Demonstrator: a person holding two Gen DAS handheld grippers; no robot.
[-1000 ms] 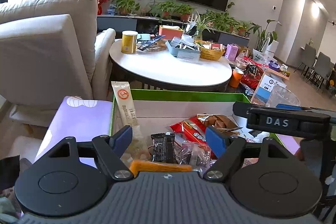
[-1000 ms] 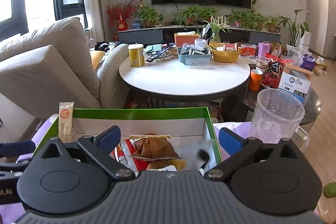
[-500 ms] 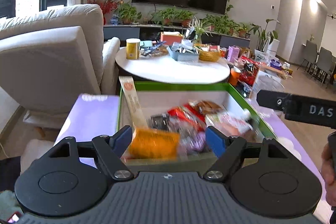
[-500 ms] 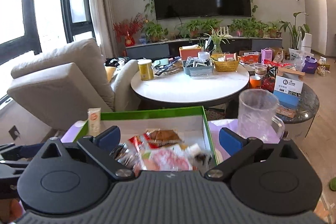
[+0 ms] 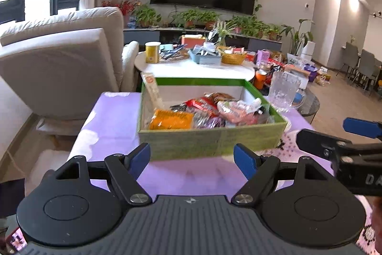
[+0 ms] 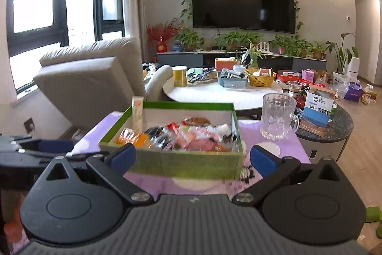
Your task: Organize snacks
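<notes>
Both wrist cameras sit low by the bench's near edge, facing the television wall; the left looks from further left. Both share the green box.

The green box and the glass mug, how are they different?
The green box is low, wide and solid-walled; the glass mug is tall, round and see-through. The green box is full of snack packets; the glass mug looks empty. The glass mug has a handle; the green box shows none. Both stand upright and open-topped on the purple tablecloth, the mug to the right of the box, not touching it.
</notes>
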